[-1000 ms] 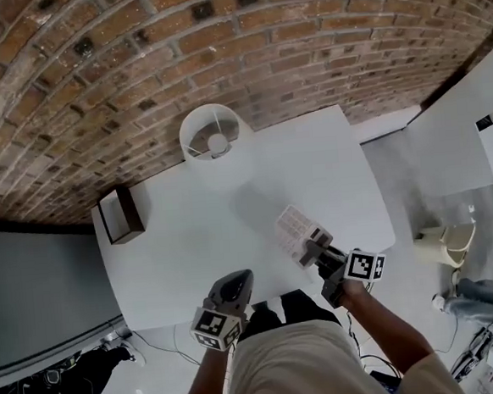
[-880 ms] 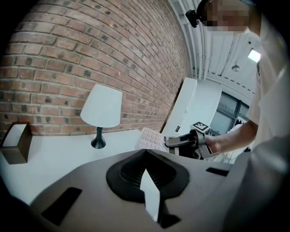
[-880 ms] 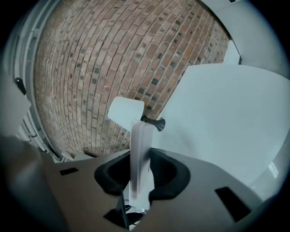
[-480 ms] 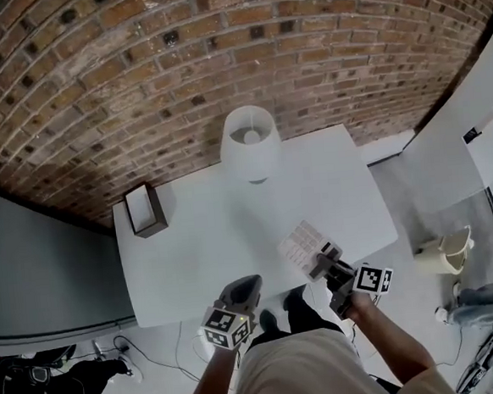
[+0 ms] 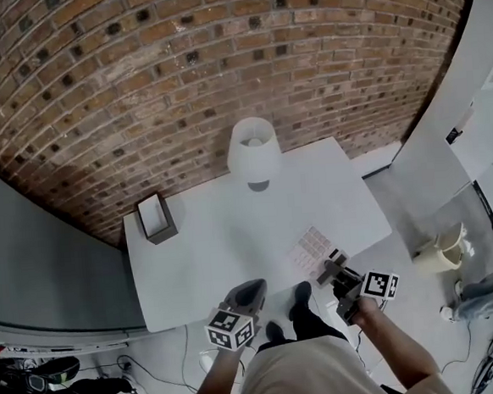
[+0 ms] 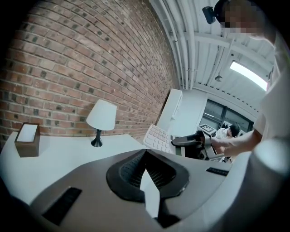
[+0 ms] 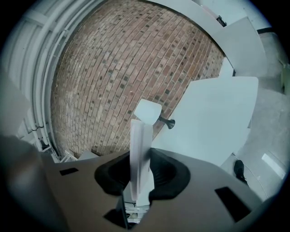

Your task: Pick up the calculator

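Observation:
The calculator [image 5: 312, 250] is a flat white keypad held tilted above the near right edge of the white table [image 5: 216, 245]. My right gripper [image 5: 331, 270] is shut on its near end. In the right gripper view the calculator [image 7: 139, 154] stands edge-on between the black pads [image 7: 165, 174]. The left gripper view shows its keys [image 6: 157, 137] with the right gripper [image 6: 188, 141] behind it. My left gripper [image 5: 247, 292] hangs off the table's near edge, its jaws [image 6: 145, 152] shut with nothing between them.
A white lamp [image 5: 253, 153] stands at the table's far side against the brick wall. A dark box [image 5: 156, 218] with a white top sits at the far left corner. A bin [image 5: 438, 257] stands on the floor at the right.
Both grippers have risen and drawn back towards the person. The calculator has come with the right gripper from over the table to its near edge.

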Motion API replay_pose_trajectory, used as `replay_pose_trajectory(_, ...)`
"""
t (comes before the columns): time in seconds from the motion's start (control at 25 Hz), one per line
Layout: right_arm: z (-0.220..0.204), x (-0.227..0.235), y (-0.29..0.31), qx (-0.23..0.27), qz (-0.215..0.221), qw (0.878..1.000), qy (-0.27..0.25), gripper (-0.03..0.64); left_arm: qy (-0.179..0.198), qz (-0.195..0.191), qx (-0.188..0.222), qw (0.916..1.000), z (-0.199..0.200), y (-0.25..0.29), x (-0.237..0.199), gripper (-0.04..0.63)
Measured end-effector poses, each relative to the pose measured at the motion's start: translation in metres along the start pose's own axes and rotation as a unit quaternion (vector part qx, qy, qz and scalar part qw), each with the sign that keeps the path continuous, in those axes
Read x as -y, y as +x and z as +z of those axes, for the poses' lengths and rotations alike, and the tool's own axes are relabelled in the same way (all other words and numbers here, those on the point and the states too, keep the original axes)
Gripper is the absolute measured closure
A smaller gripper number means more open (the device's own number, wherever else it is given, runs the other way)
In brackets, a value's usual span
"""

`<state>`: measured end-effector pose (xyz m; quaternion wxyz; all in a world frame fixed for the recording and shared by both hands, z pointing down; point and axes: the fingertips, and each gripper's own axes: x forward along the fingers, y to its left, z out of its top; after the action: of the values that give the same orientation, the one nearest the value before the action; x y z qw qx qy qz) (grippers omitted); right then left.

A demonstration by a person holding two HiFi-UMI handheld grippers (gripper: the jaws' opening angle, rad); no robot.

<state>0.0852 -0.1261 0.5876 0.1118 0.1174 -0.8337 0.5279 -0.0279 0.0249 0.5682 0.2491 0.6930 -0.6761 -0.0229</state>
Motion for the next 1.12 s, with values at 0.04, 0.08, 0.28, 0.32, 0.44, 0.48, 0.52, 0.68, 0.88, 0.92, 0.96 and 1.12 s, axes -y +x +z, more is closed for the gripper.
replay_pose_trajectory(0.04, 0.0, -0.002, -0.008, 0.004, -0.002, 1.0, 0.002, 0.508, 0.0, -0.002, 0.001, 1.0, 0.0, -0.003, 0.006, 0.581)
replay_pose_trajectory(0.08, 0.0, -0.003, -0.015, 0.006, -0.003, 1.0, 0.002, 0.509, 0.0, -0.004, 0.002, 1.0, 0.001, -0.005, 0.012, 0.581)
replay_pose_trajectory(0.28, 0.005, -0.015, -0.04, 0.017, 0.006, 1.0, -0.009, 0.508, 0.002, -0.009, 0.008, 0.9999, 0.005, -0.013, 0.033, 0.581)
replay_pose_trajectory(0.32, 0.006, -0.016, -0.043, 0.018, 0.009, 1.0, -0.009, 0.508, 0.003, -0.008, 0.01, 0.9999, 0.007, -0.013, 0.036, 0.581)
replay_pose_trajectory(0.44, 0.01, -0.018, -0.052, 0.021, 0.018, 1.0, -0.01, 0.508, 0.005, -0.006, 0.017, 0.9998, 0.01, -0.012, 0.045, 0.581)
replay_pose_trajectory(0.48, 0.012, -0.018, -0.055, 0.021, 0.021, 1.0, -0.011, 0.508, 0.005, -0.005, 0.019, 0.9998, 0.011, -0.011, 0.048, 0.581)
replay_pose_trajectory(0.52, 0.014, -0.019, -0.056, 0.02, 0.026, 0.999, -0.01, 0.508, 0.006, -0.003, 0.022, 0.9997, 0.012, -0.01, 0.052, 0.581)
replay_pose_trajectory(0.68, 0.024, -0.019, -0.062, 0.015, 0.04, 0.999, -0.012, 0.508, 0.002, 0.008, 0.033, 0.9994, 0.02, -0.008, 0.064, 0.581)
replay_pose_trajectory(0.88, 0.041, -0.015, -0.074, 0.008, 0.049, 0.999, -0.017, 0.508, -0.011, 0.025, 0.051, 0.9983, 0.03, -0.003, 0.077, 0.581)
replay_pose_trajectory(0.92, 0.045, -0.013, -0.076, 0.008, 0.051, 0.998, -0.019, 0.508, -0.014, 0.029, 0.054, 0.998, 0.03, -0.002, 0.079, 0.581)
replay_pose_trajectory(0.96, 0.048, -0.013, -0.077, 0.008, 0.055, 0.998, -0.018, 0.508, -0.016, 0.032, 0.057, 0.9978, 0.031, 0.0, 0.08, 0.581)
replay_pose_trajectory(1.12, 0.055, -0.014, -0.08, 0.004, 0.067, 0.998, -0.018, 0.508, -0.017, 0.04, 0.066, 0.9969, 0.038, 0.004, 0.084, 0.581)
